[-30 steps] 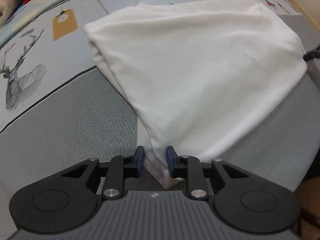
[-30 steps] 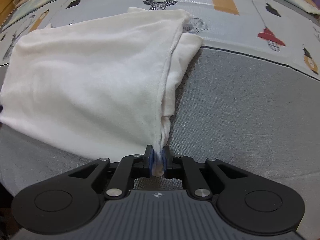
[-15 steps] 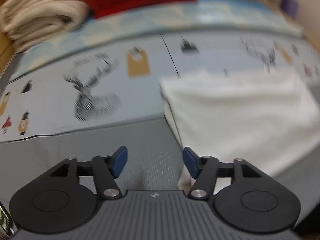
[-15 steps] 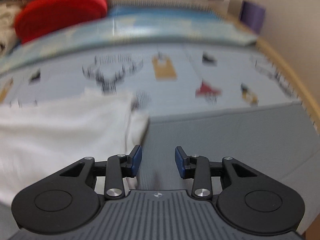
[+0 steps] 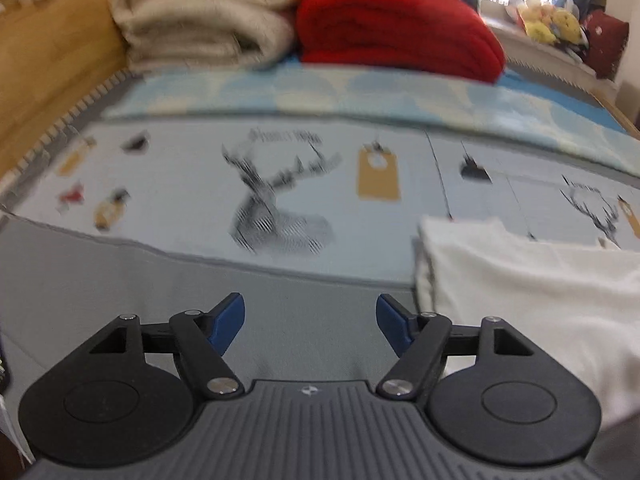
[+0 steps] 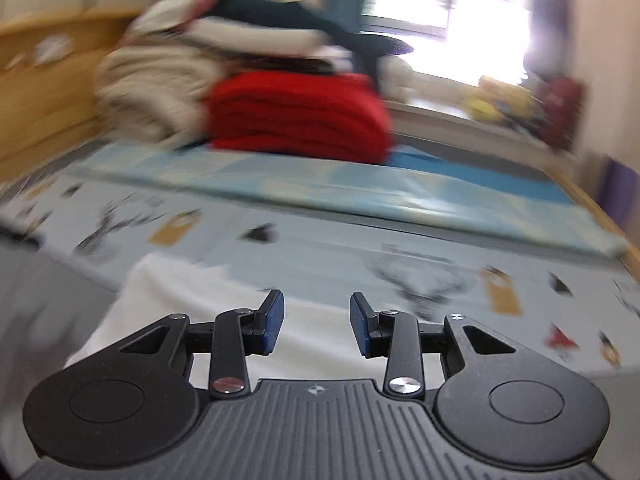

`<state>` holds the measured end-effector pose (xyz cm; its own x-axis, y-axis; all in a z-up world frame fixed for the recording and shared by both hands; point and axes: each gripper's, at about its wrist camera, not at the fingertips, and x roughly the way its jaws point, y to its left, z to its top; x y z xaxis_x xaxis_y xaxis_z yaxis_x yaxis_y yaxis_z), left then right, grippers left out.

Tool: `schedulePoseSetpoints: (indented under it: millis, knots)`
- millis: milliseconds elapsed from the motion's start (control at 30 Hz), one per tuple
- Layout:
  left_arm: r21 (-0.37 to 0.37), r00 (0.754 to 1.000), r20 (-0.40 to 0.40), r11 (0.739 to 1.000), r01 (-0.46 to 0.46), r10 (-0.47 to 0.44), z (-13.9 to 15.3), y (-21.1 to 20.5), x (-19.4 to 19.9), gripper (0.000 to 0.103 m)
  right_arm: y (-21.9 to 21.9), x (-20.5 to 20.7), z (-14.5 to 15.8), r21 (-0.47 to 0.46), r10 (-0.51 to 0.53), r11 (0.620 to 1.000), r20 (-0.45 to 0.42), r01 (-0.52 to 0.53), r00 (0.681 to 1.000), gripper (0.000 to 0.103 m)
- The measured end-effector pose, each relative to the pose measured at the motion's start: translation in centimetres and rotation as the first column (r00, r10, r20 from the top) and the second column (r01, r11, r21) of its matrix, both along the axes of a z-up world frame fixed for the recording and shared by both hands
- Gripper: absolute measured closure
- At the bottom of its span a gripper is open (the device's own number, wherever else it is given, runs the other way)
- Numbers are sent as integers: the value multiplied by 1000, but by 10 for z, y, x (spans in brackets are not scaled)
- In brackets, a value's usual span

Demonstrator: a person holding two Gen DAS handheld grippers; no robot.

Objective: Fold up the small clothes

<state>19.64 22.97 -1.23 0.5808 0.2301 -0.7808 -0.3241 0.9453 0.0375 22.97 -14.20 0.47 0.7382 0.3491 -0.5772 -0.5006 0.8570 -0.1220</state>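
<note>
A white folded garment (image 5: 532, 296) lies flat on the bed, at the right in the left wrist view. It also shows in the right wrist view (image 6: 192, 304), low and left, partly behind the gripper body. My left gripper (image 5: 310, 322) is open and empty, over grey sheet to the left of the garment. My right gripper (image 6: 317, 322) is open and empty, raised above the garment's near part. Both views are blurred by motion.
The bed has a grey sheet (image 5: 100, 280) and a pale deer-print cover (image 5: 280, 200). At the back lie a red folded blanket (image 5: 400, 28), a beige folded blanket (image 5: 204, 12) and a wooden headboard (image 5: 44, 52). A bright window (image 6: 460, 28) is behind.
Both grippers let go of the white garment, opened and lifted back. The garment dropped flat on the bed. The views tilted up toward the blankets.
</note>
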Motion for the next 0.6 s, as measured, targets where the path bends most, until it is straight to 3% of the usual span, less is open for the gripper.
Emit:
schedulePoseSetpoints:
  millis: [167,367,533,600]
  knots:
    - [-14,992,-42,993,117,-118,-13,-11,2,28,69,-19,-31,-57,181,981,-81,-186,980,65]
    - [-17,986,-49,987,161,-162,-24,-11,8,28,139,-62,-61,-101,377,914,-152,-393,914,65]
    - [-40,987,-64,989,144,-147,-28,0,12,28,178,-87,-93,-173,448,859,-204,-483,870,64]
    - [-52,987,-68,989,140,-144,-29,4,14,28,190,-93,-109,-244,443,839,-211,-486,871,64]
